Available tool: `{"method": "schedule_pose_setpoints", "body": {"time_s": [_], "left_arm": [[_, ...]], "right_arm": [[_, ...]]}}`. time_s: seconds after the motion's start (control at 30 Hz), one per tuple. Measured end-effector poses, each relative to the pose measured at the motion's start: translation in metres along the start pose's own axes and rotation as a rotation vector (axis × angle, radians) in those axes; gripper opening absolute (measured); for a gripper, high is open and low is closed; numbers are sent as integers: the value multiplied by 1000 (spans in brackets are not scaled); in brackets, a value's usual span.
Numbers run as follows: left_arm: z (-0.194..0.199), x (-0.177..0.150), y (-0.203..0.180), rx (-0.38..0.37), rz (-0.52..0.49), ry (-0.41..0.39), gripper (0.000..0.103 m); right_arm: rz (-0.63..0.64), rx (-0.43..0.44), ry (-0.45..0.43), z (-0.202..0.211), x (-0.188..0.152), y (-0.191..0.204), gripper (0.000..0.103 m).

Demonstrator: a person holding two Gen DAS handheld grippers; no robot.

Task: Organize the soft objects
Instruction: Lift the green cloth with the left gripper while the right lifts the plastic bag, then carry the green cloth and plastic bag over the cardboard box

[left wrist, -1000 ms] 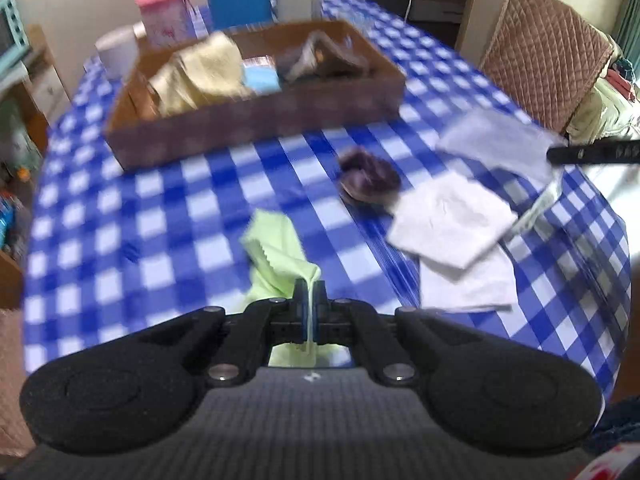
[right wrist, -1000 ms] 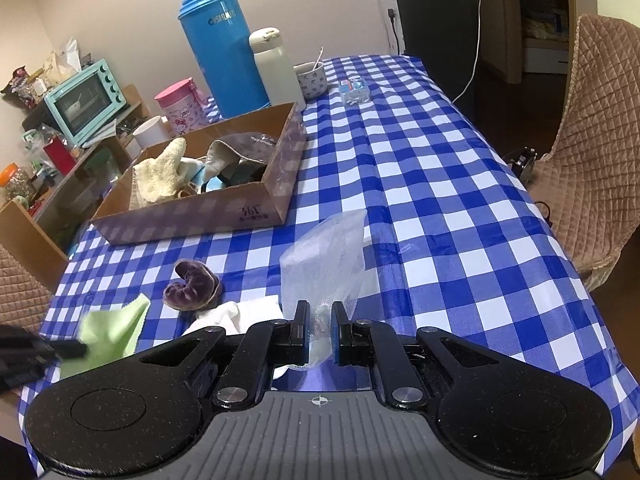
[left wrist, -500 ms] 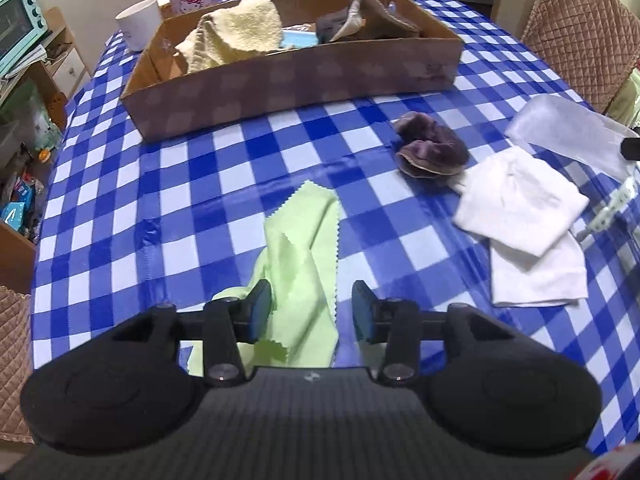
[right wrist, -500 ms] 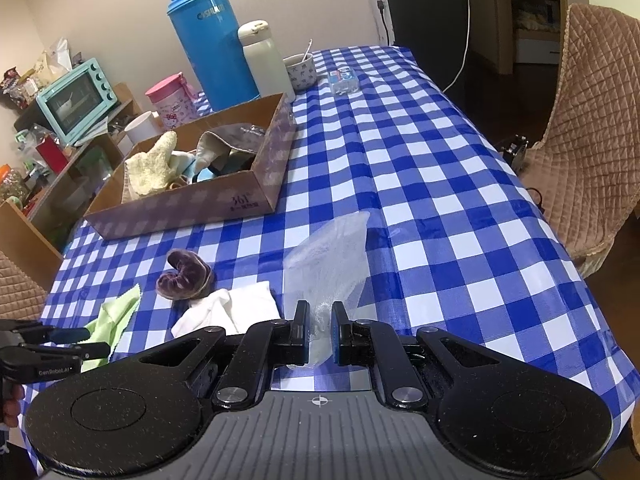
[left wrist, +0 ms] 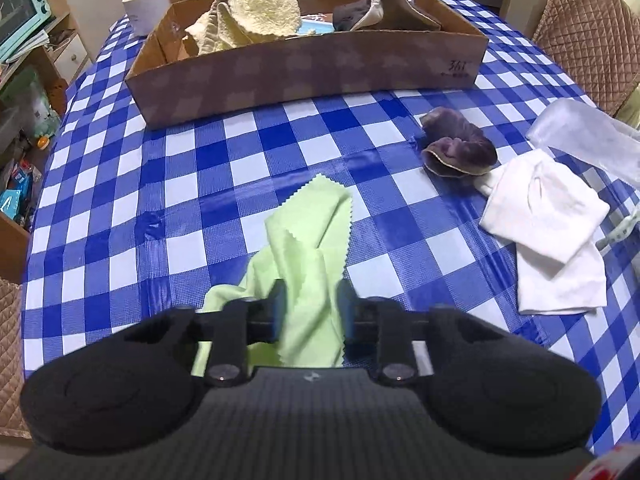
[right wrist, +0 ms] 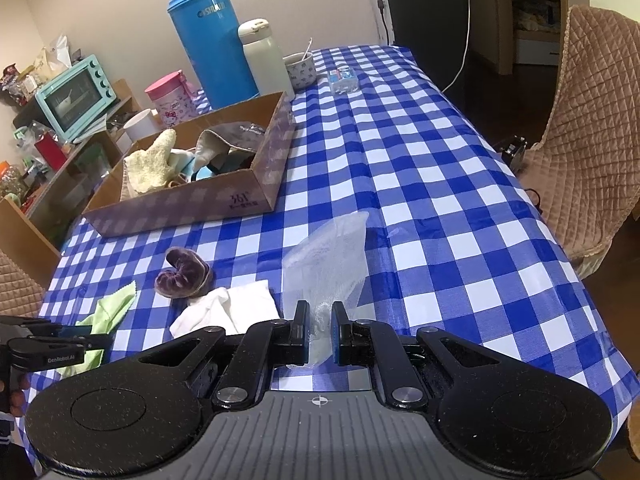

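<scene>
Left gripper [left wrist: 310,306]: fingers apart, straddling the near end of the green cloth [left wrist: 310,236]. The cloth sits in the gap but nothing is clamped; slight motion blur on the fingers, so contact can't be confirmed.

Key relation: the cloth's long axis runs straight away from the left gripper, toward the box [left wrist: 308,68] at the far side of the checked table [left wrist: 120,208]. Its near end is bunched and ridged between the fingers; its far end lies flat with a pinked zigzag edge. The left gripper is clearly the nearer tool. A close on the raised fold looks like the likely next move.

Cloth: thin, pale green, limp, one fold down the middle. It should drape and trail if lifted by one end.

Right gripper [right wrist: 319,332]: fingers narrowly apart around the edge of the clear bag [right wrist: 326,264], apparently not pinching it.

Still on the table: purple sock [left wrist: 458,148] and white cloth [left wrist: 548,224], both right of the green cloth. The box already holds a yellow towel [left wrist: 248,16] and grey fabric.
</scene>
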State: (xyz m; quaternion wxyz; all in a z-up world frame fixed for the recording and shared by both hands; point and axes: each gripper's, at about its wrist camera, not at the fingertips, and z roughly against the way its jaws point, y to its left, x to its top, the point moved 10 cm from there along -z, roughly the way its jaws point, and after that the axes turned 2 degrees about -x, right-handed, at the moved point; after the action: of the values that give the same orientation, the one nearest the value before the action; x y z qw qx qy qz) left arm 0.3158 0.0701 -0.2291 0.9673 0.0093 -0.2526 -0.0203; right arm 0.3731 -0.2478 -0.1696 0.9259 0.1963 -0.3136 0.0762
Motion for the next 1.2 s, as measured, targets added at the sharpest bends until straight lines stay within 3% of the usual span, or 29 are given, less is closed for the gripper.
{"method": "schedule_pose_setpoints", "body": {"time_s": [0.1,0.5,0.9,1.2], "left_arm": [[1,0,0,11,-19,3,3],[35,17,8,36,-24,-76,2],[98,63,16,55,-47,-238,2],[115,97,23,72,-78,-301,2]], "right_arm": [[4,2,-5,2,1,1,10],[39,46,-48,18,11,16,10],[124,142,-127,42,47,54,10],[176,230,-197,47,87,90,10]]}}
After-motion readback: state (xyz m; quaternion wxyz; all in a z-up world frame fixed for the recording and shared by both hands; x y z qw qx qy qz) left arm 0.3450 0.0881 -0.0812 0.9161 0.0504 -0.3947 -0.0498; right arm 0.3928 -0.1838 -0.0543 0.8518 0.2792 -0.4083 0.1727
